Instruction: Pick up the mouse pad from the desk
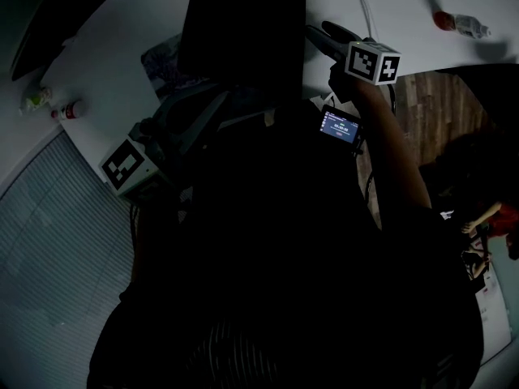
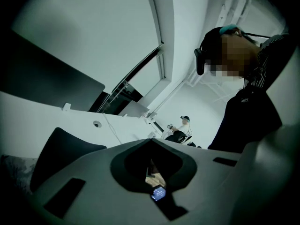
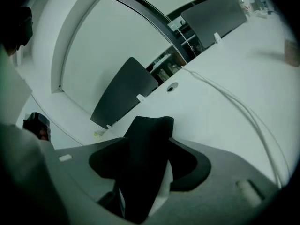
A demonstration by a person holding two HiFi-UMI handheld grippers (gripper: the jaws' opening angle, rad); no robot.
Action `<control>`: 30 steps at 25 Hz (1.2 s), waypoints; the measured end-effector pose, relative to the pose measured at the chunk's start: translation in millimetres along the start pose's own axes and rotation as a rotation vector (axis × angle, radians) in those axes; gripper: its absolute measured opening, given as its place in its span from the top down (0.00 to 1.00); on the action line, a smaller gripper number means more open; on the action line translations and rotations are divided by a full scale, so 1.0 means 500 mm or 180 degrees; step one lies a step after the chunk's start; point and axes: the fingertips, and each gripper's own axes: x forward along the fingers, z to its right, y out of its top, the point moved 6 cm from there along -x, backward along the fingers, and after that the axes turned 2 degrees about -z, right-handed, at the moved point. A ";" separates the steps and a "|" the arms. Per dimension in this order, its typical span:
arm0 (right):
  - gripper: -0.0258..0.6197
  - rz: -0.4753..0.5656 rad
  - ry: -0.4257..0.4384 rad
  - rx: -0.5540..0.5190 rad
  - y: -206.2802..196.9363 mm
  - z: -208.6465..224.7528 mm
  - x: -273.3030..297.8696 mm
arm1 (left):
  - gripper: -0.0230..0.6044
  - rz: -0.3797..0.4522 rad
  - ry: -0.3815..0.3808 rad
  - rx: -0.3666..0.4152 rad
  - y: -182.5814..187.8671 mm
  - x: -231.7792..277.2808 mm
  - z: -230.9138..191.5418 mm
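The black mouse pad (image 1: pixel 243 39) shows dark and large over the white desk (image 1: pixel 122 47) at the top of the head view. My right gripper (image 1: pixel 320 37) reaches its right edge from the right. In the right gripper view the pad (image 3: pixel 145 144) runs up through the gap of my right gripper (image 3: pixel 150 172), and white shows beside it, so the jaws stand wide and do not press it. My left gripper (image 1: pixel 199 116) is at the pad's lower left. Through the gap of my left gripper (image 2: pixel 152 165) I see only floor and a small lit screen; nothing is between its jaws.
A white cable (image 3: pixel 243 111) crosses the desk past a round grommet (image 3: pixel 172 86). Dark divider panels (image 3: pixel 124 90) stand along the desk's far side. A red-capped bottle (image 1: pixel 462 24) lies at the top right, another bottle (image 1: pixel 69 110) at the left edge. A seated person (image 2: pixel 180 130) is far off.
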 end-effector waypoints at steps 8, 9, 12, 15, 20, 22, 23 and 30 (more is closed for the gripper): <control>0.58 -0.0281 -0.0194 0.0177 -0.047 0.041 0.052 | 0.95 -0.0096 -0.0144 0.0163 0.002 -0.017 -0.021; 0.58 -0.0317 -0.0219 0.0156 -0.050 0.042 0.056 | 0.95 -0.0130 -0.0148 0.0201 0.002 -0.020 -0.022; 0.58 -0.0414 -0.0289 0.0107 -0.057 0.044 0.065 | 0.95 -0.0115 -0.0094 0.0135 0.004 -0.028 -0.040; 0.58 -0.0494 -0.0341 0.0085 -0.065 0.042 0.088 | 0.95 -0.0055 -0.0062 0.0059 0.009 -0.049 -0.071; 0.58 -0.0623 -0.0445 0.0073 -0.086 0.046 0.109 | 0.95 -0.0033 -0.0059 -0.0005 0.009 -0.069 -0.104; 0.58 -0.0604 -0.0471 0.0135 -0.089 0.047 0.111 | 0.95 -0.0005 -0.0077 -0.0070 0.006 -0.073 -0.112; 0.58 -0.0604 -0.0478 0.0147 -0.090 0.046 0.111 | 0.95 0.0011 -0.0083 -0.0112 0.003 -0.074 -0.116; 0.61 -0.0723 -0.0432 0.0042 -0.104 0.029 0.122 | 0.95 0.0028 -0.0290 -0.0113 -0.009 -0.070 -0.119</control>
